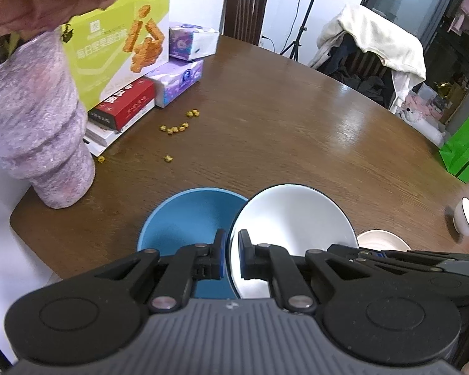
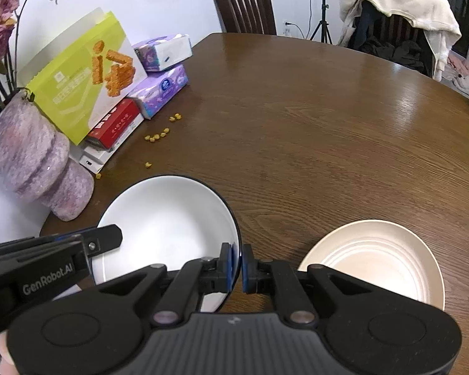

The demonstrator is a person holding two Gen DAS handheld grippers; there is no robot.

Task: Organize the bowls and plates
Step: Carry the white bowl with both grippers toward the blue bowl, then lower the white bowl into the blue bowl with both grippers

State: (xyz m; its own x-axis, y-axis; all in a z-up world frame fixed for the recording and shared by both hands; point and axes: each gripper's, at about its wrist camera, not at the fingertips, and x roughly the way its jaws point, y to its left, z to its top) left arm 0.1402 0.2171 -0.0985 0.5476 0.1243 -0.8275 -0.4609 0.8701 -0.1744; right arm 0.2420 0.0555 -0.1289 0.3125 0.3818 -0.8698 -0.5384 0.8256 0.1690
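Note:
A white plate with a dark rim [image 1: 294, 215] [image 2: 168, 218] is held from both sides. My left gripper [image 1: 232, 243] is shut on its left rim, and my right gripper [image 2: 237, 259] is shut on its right rim. A blue bowl [image 1: 184, 218] stands on the table just left of the plate, partly behind my left fingers; the right wrist view does not show it. A cream ribbed plate [image 2: 375, 259] [image 1: 381, 237] rests on the wooden table to the right. My left gripper's body [image 2: 47, 259] shows at the left of the right wrist view.
A pink textured vase [image 1: 37, 118] with dried flowers stands at the table's left corner. Behind it are a green snack box [image 2: 78, 75], a red box [image 2: 115, 125] and purple tissue packs [image 2: 159, 90]. Yellow crumbs [image 2: 156, 136] lie nearby. A small white cup [image 1: 467, 218] sits far right.

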